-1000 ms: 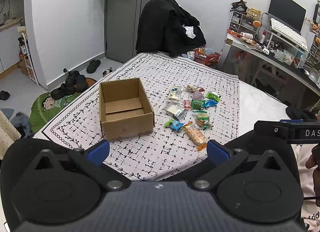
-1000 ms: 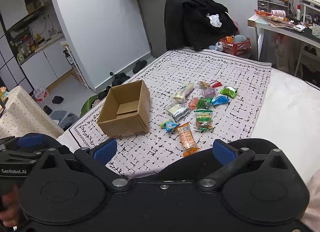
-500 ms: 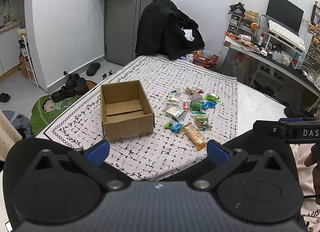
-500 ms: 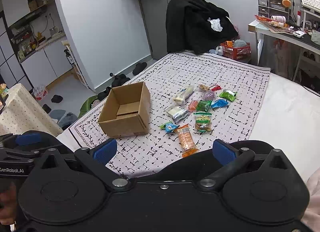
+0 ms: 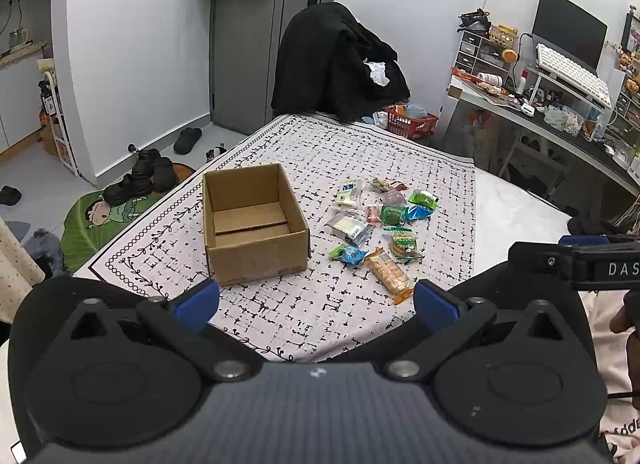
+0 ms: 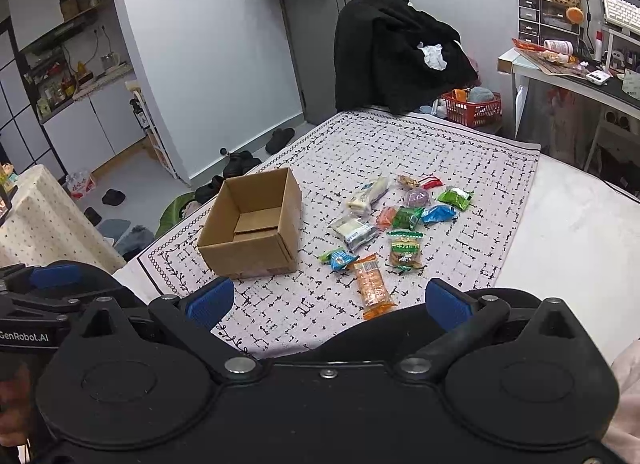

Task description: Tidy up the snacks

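On the patterned cloth — cardboard box at left, snack packets scattered just right.

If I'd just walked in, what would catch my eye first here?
Probably the open cardboard box, empty, on the patterned cloth over the bed. Just right of it lies a loose scatter of colourful snack packets, with a long orange packet nearest the camera. At the bottom of each view is a black tool with blue fingertips, the left tool and right tool, both open and holding nothing.
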A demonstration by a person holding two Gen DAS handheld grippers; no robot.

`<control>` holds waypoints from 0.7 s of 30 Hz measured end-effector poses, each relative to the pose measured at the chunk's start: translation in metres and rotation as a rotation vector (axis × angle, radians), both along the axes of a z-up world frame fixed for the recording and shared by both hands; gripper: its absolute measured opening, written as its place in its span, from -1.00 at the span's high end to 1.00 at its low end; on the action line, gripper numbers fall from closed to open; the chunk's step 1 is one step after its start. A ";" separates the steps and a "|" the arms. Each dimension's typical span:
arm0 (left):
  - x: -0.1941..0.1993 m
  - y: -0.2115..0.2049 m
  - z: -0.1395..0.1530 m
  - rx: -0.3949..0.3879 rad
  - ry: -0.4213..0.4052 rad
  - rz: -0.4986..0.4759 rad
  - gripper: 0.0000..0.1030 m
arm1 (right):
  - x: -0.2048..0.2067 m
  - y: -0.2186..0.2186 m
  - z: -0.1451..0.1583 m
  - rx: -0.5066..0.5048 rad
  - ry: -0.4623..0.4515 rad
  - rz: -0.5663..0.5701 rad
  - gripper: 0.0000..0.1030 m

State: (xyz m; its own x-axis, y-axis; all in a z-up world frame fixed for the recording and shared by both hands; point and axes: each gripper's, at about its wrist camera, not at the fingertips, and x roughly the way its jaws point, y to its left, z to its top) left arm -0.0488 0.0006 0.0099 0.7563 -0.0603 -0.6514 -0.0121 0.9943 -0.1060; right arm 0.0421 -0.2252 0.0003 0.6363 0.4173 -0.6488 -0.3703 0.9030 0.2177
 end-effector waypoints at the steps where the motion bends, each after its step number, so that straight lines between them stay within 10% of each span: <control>1: 0.000 0.000 0.000 0.002 -0.002 0.001 -1.00 | 0.001 0.000 0.001 0.002 -0.002 0.002 -1.00; 21: 0.025 0.002 -0.003 -0.003 0.004 0.013 -1.00 | 0.033 0.009 -0.012 -0.011 0.034 0.014 -1.00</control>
State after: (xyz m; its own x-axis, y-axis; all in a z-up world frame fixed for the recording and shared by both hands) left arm -0.0243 0.0021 0.0065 0.7546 -0.0521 -0.6541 -0.0258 0.9937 -0.1089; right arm 0.0751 -0.2160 -0.0119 0.6079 0.4183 -0.6749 -0.3750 0.9005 0.2202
